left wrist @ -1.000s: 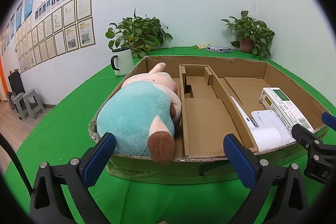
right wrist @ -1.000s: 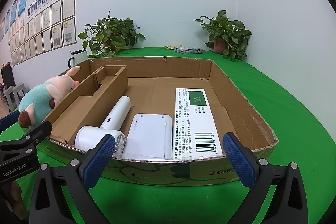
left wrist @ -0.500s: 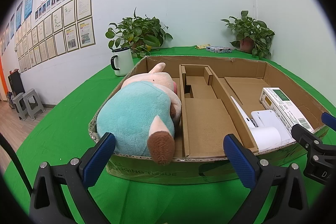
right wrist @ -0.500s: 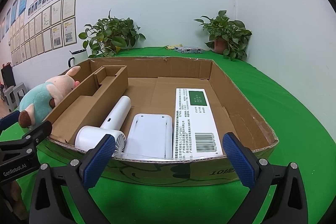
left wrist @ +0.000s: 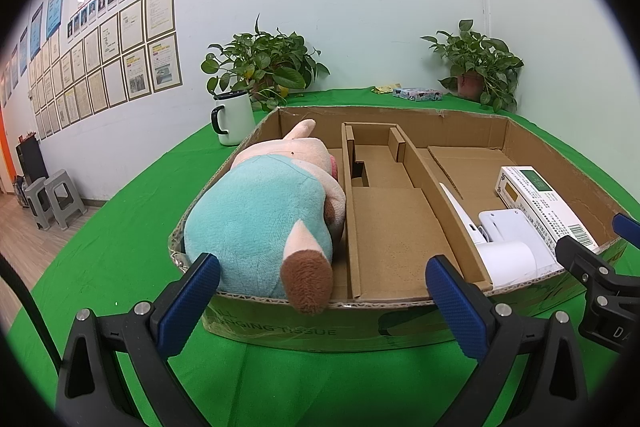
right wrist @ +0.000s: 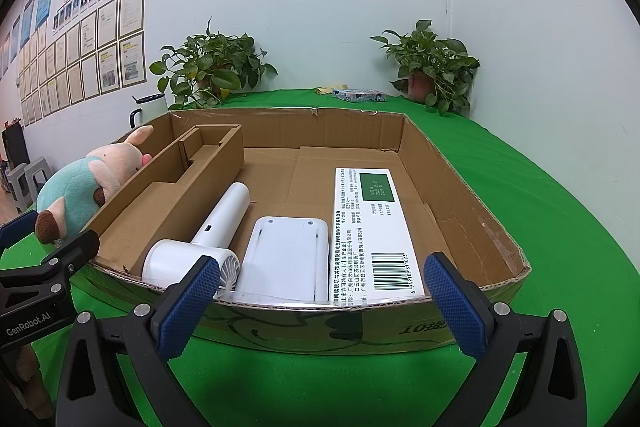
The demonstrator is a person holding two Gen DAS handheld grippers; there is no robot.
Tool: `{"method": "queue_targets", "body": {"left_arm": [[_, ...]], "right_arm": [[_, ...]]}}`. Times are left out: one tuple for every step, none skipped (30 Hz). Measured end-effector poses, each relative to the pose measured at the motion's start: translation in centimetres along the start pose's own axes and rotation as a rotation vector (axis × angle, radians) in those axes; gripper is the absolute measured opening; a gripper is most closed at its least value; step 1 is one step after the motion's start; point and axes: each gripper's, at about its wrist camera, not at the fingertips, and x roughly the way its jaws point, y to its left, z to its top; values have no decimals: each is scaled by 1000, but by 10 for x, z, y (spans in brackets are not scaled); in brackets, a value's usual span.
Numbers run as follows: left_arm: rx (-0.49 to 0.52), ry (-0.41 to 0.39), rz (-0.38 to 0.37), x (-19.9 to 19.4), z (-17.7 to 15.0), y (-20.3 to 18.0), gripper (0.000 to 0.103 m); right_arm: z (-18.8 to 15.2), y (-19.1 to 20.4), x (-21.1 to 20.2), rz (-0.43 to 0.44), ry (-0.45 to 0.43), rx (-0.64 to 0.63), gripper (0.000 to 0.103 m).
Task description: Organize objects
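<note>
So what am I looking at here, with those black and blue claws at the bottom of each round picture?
Those are two hand-held grippers a person carries, one per hand; no robot arm. Each has a fisheye camera looking along its fingers, hence the round pictures. One picture is from the left gripper, the other from the right gripper. Both are open and hold nothing. On the green table sits a cardboard box. Inside: a plush toy in the left section, then a cardboard insert, then a white handheld fan, a flat white device and a printed carton. A white mug stands behind the box.
</note>
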Motion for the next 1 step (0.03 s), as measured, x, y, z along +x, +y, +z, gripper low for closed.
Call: {"method": "queue_targets", "body": {"left_arm": [[0, 0, -1, 0, 0, 0, 102]], "right_arm": [[0, 0, 0, 0, 0, 0, 103]]}}
